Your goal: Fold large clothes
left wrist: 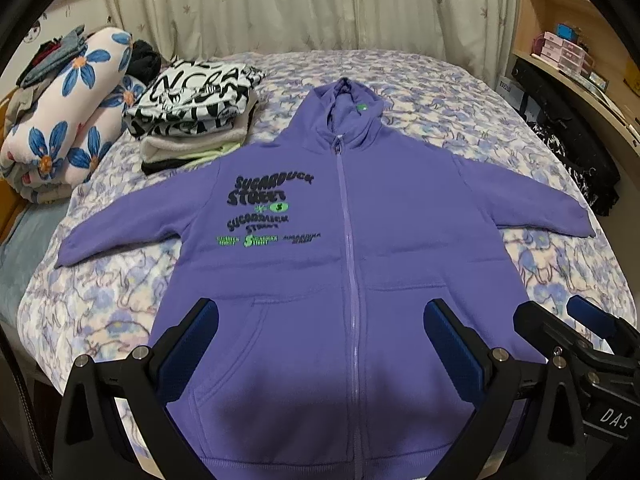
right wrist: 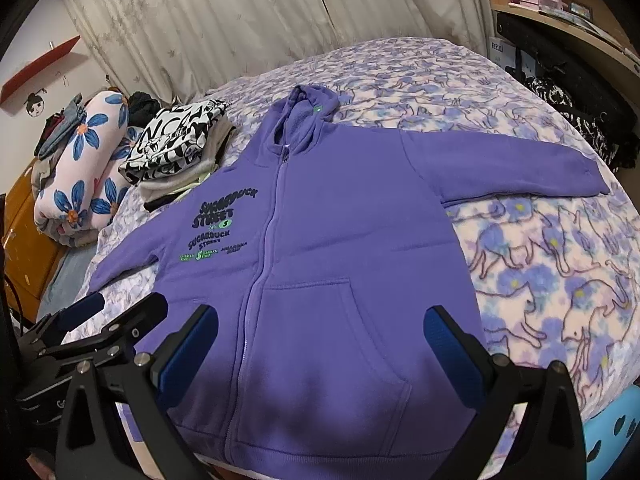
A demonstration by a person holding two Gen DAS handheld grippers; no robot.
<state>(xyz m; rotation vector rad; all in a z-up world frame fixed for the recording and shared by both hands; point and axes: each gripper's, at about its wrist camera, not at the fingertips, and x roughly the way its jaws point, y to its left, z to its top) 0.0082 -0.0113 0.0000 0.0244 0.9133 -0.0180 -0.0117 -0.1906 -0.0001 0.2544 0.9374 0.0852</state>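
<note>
Left of the purple hoodie [left wrist: 360, 240]: rolled floral blanket [left wrist: 68, 120], then a stack of folded clothes [left wrist: 192, 120] just beside the hoodie's left shoulder, nearly touching the sleeve top. Tight on that side.

Hoodie itself spread flat, front up, zipped, hood pointing to the curtain [left wrist: 280, 4], both sleeves out wide, on the patterned bedspread [left wrist: 440, 92].

Left gripper [left wrist: 320, 340] hovering over the hem and left pocket, jaws spread wide, nothing held. Right gripper [right wrist: 320, 344] just beside it over the right pocket, jaws equally spread, empty.

Probably the first fold: sleeve in across the chest. Best done by pinching cuff and shoulder seam together, lifting low, laying the sleeve straight over the zip, no dragging of the body.

Left sleeve [left wrist: 120, 224] ending near the bed's left edge, so little slack there. Right sleeve [right wrist: 520, 168] reaching toward the bed's right edge, open bedspread below it; plenty of room right of the hoodie. Shelf [left wrist: 560, 40] well apart beyond.
</note>
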